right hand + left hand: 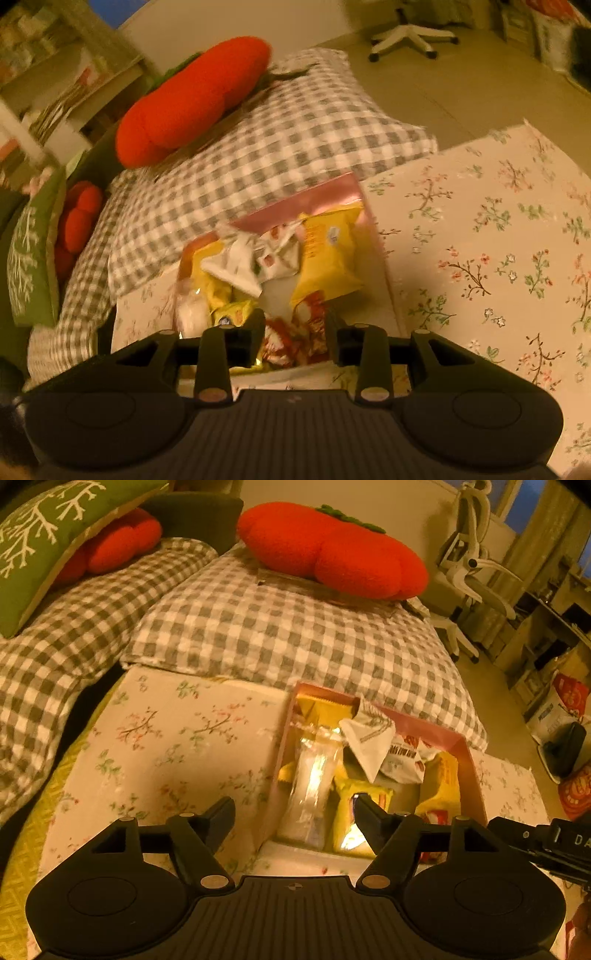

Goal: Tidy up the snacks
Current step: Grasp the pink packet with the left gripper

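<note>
A pink open box (470, 760) sits on a floral cloth and holds several snack packets. In it are a clear wrapped packet (314, 775), yellow packets (364, 794) and a crumpled white packet (369, 738). My left gripper (293, 812) hovers open over the box's near left corner with nothing gripped. In the right wrist view the same pink box (332, 188) shows a large yellow packet (328, 258) and a red-and-white packet (295, 339). My right gripper (294, 325) hangs just above that red-and-white packet. Its jaws stand narrowly apart, with the pads off it.
A floral cloth (480, 240) covers the surface around the box. Grey checked pillows (277, 635) lie behind it, with red plush cushions (332, 550) and a green cushion (33, 542) beyond. A white office chair (469, 576) and bags stand on the floor at right. The right tool's black body (546, 842) shows beside the box.
</note>
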The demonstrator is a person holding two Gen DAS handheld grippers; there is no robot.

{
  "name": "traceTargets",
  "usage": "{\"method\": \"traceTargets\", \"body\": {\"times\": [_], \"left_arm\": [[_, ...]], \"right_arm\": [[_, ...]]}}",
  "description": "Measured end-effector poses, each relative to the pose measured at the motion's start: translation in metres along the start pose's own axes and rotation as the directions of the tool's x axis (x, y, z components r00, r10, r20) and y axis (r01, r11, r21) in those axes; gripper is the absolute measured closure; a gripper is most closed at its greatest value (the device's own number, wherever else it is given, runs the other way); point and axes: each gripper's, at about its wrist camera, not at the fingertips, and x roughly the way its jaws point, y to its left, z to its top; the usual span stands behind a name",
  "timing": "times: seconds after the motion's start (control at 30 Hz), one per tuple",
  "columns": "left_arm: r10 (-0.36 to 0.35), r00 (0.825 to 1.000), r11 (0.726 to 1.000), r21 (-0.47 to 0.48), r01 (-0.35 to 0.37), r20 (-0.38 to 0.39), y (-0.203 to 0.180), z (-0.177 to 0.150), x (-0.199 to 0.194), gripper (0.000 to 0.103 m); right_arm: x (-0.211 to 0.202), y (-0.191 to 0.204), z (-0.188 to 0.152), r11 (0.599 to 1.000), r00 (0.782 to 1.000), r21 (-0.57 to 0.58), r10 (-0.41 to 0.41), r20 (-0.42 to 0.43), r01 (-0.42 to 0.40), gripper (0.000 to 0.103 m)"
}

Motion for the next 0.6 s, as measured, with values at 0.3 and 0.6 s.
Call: {"method": "traceTargets", "body": {"times": [0.3,0.6], "left_arm": [[-0.017,1.000,1.000,-0.007,0.017,-0.001,0.000,-0.012,-0.032,0.031],[-0.019,0.999,0.999,0.029,0.021,-0.049,0.008,-0.031,-0.039,0.031]], "right_arm": [[-0.037,0.027,-0.014,0.995,0.998,-0.071,-0.066,0.003,0.066,0.063],[-0.033,0.023,-0.031,0.988,0.977,-0.039,-0.151,-0.151,0.147,0.051]]}}
